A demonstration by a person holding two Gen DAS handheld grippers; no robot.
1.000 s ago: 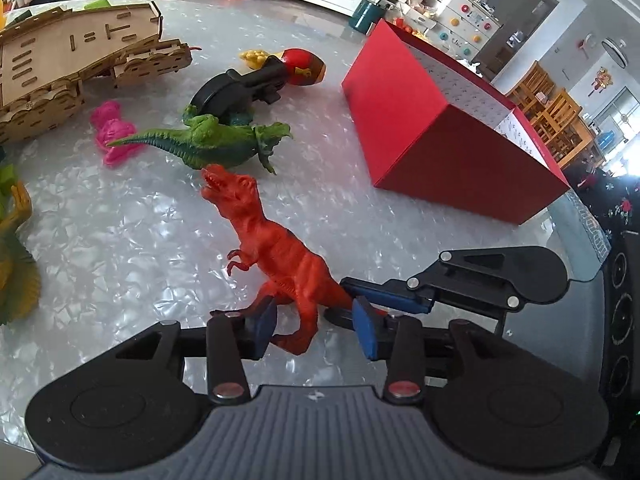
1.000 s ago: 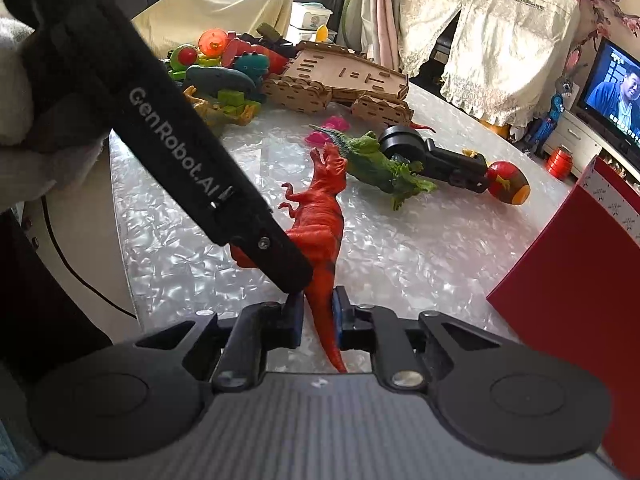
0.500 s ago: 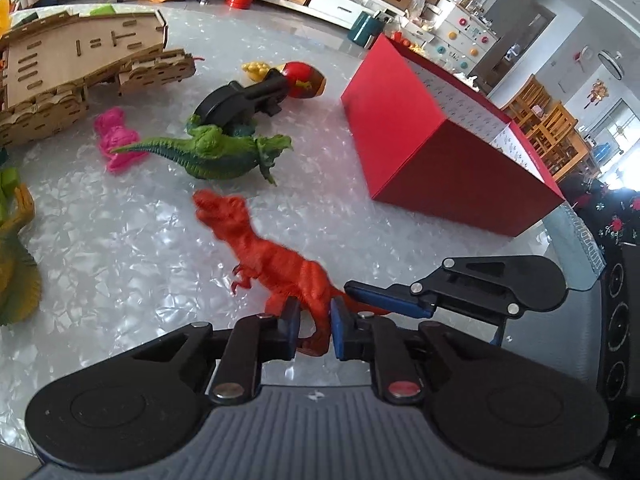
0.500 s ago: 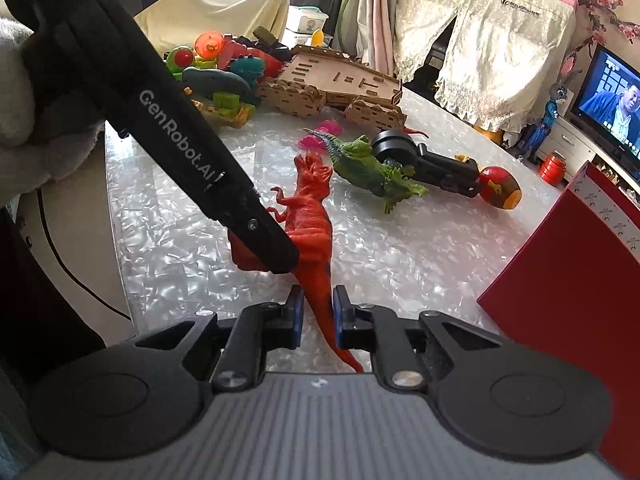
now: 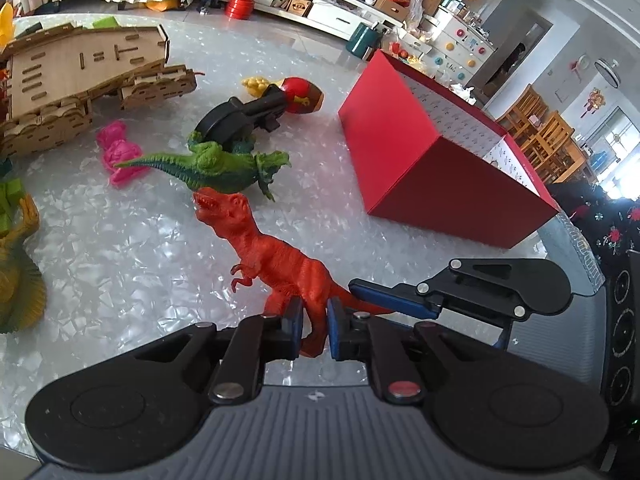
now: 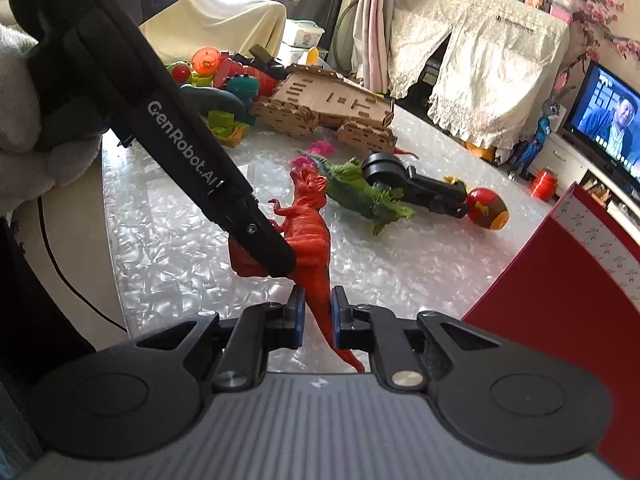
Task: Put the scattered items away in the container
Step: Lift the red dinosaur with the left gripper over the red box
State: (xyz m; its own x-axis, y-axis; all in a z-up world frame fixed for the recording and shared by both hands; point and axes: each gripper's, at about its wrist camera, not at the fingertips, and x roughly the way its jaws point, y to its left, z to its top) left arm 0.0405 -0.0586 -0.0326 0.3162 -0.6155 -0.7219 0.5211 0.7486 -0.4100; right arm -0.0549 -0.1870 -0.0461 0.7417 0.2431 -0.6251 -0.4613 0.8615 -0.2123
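Both tongs are gripping the same toy. Left tongs (image 5: 311, 322) are pinching a hind leg of the red dinosaur (image 5: 276, 258), their blue pads (image 5: 297, 317) pressing it from either side with only the leg's width between them. Right tongs (image 6: 317, 312) are closing on the base of its tail, the pads sitting against the tail and the thin tip trailing back past them toward the camera. Seen from the right wrist, the left tool is reaching in from the upper left, with its tip covering the dinosaur's hindquarters. Whether the feet are touching the bench (image 5: 120, 248) cannot be told, since the lower leg is sitting between the left pads.

Just beyond the dinosaur's open mouth a green dinosaur (image 5: 216, 168) is lying on its side, leaning against a black toy launcher (image 5: 240, 120) tipped with a red ball. A pink toy (image 5: 118, 152) is lying near the green tail, and a wooden model (image 5: 76, 80) is standing farther back. Well to the right, the red box (image 5: 424, 160) is sitting on the bench, apart from the toys.
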